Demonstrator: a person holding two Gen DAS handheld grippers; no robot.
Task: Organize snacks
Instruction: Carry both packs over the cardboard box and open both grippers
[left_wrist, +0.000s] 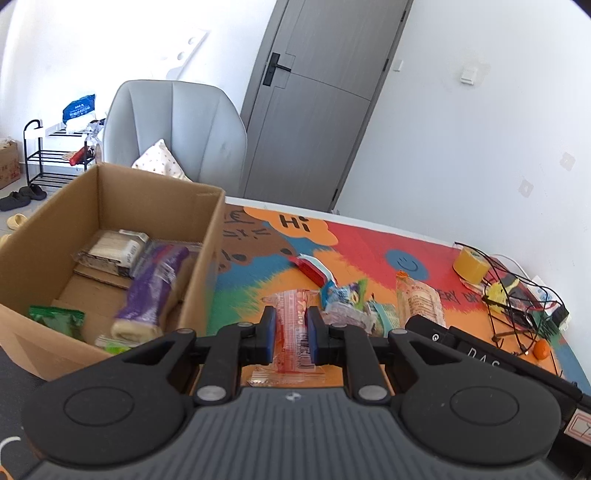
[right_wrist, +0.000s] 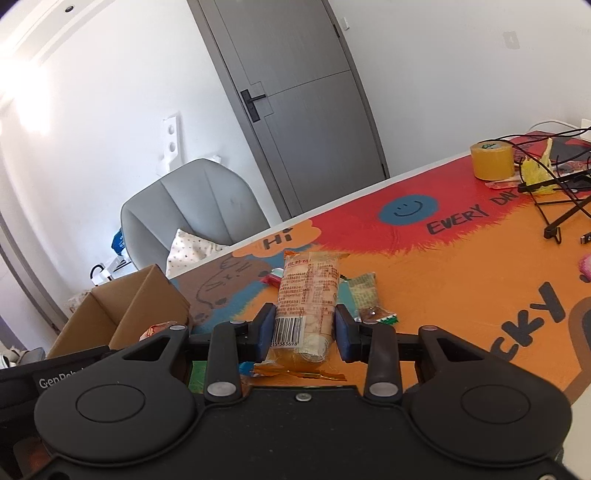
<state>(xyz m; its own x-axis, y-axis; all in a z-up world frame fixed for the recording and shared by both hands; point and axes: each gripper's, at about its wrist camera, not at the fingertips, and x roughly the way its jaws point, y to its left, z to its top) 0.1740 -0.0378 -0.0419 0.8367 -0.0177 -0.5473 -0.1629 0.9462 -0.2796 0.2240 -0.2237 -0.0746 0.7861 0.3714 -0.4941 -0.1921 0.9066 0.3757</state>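
Left gripper (left_wrist: 290, 334) pinches red sachet (left_wrist: 293, 328) (barcode showing); mat (left_wrist: 369, 236) reads "Hi".

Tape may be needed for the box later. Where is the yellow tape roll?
The yellow tape roll stands at the table's far right, beside the tangled black cables.

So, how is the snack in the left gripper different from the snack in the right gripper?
The red snack packet in the left gripper is slim and see-through red; the orange snack packet in the right gripper is wider, orange, with a barcode near the pads. The red one needs narrow jaws, the orange one wider jaws. The red one is nearer the cardboard box. Both are sealed packets, gripped lengthwise above the colorful table.
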